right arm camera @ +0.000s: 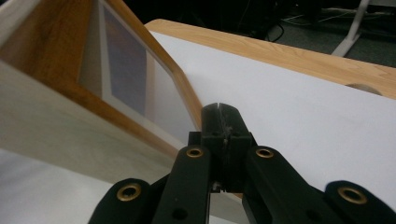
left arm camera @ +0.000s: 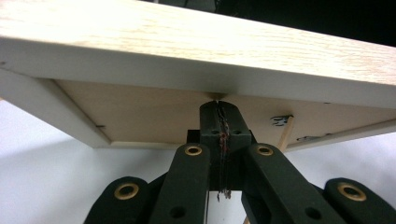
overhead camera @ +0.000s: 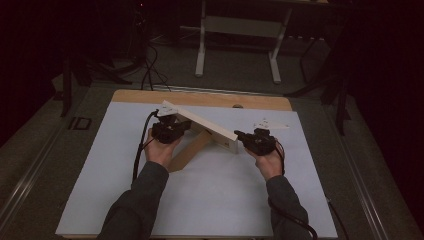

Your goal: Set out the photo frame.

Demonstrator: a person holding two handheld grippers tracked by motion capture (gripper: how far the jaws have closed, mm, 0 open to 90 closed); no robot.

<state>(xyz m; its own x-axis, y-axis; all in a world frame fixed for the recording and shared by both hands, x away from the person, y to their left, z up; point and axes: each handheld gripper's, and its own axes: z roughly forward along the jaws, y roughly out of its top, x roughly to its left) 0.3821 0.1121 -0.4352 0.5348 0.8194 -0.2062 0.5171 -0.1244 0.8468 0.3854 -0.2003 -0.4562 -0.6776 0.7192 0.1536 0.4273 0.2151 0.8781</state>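
A wooden picture frame (overhead camera: 200,126) stands tilted on the white sheet, with its pale long edge raised and its lower side on the sheet. My left gripper (overhead camera: 186,123) is at the frame's left part. In the left gripper view its jaws (left arm camera: 219,105) are shut, with the tips right under the frame's pale edge (left arm camera: 187,70) and brown backing board (left arm camera: 140,116); nothing shows between them. My right gripper (overhead camera: 238,134) is shut at the frame's right end. In the right gripper view its tips (right arm camera: 221,110) rest against the frame's wood border (right arm camera: 56,121), beside the glass.
The white sheet (overhead camera: 210,200) covers most of a wooden table, whose bare far edge (overhead camera: 200,97) has a small hole (overhead camera: 237,106). Small white pieces (overhead camera: 270,123) lie behind the right gripper. A white desk frame (overhead camera: 237,30) stands on the dark floor beyond.
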